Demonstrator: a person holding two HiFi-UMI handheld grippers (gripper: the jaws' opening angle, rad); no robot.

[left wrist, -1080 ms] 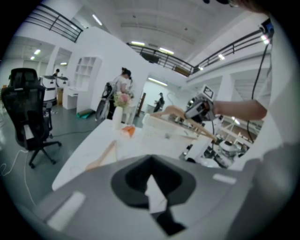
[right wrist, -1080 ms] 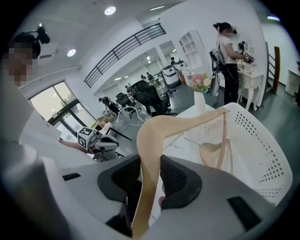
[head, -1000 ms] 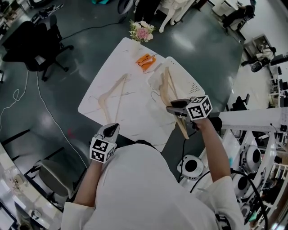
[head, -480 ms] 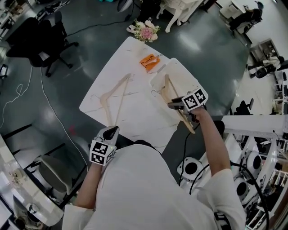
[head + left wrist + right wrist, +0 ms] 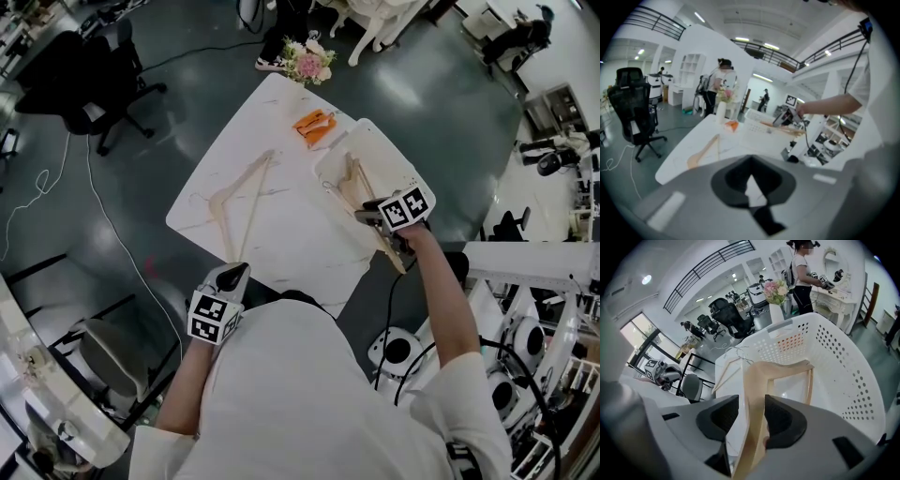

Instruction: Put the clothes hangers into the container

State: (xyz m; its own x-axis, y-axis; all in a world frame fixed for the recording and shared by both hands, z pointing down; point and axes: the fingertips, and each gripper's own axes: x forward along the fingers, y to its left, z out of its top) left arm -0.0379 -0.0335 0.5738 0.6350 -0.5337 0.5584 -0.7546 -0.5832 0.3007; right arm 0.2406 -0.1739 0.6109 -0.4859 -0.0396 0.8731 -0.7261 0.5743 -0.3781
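1. Person, white top, seen from above in the head view, with 1 gripper in each hand.

2. Left gripper [image 5: 234, 270]: nearest item, held low at the near left edge of the table [image 5: 281, 239]. Jaws are drawn together with nothing between them. It points across the tabletop and touches nothing.

3. Right gripper [image 5: 751, 401]: held over the near end of the container, pointing steeply down. Its jaws have just been opening and stand fairly wide. The held hanger [image 5: 785, 370] stands between them, 1 arm against the right pad, with a thin gap showing at the left pad.

4. Held hanger: pale wood. Its far part is tilted down inside the container. Its near end sticks out past the container's near rim, toward the person.

5. Container [image 5: 843, 366]: white plastic basket with perforated walls, standing on the right side of the table. Only the held hanger can be made out inside it.

6. Second hanger [image 5: 241, 179]: pale wood, lying flat on the left half of the table. It is left of the container and apart from it, and neither gripper touches it.

7. Orange object [image 5: 314, 127]: small, on the far part of the table, just beyond the container's far left corner. Its kind cannot be told.

8. Flowers [image 5: 307, 64]: pink and white bunch in a pale vase at the far corner of the table.

9. Office chair [image 5: 89, 84]: black, on the dark floor well to the far left.
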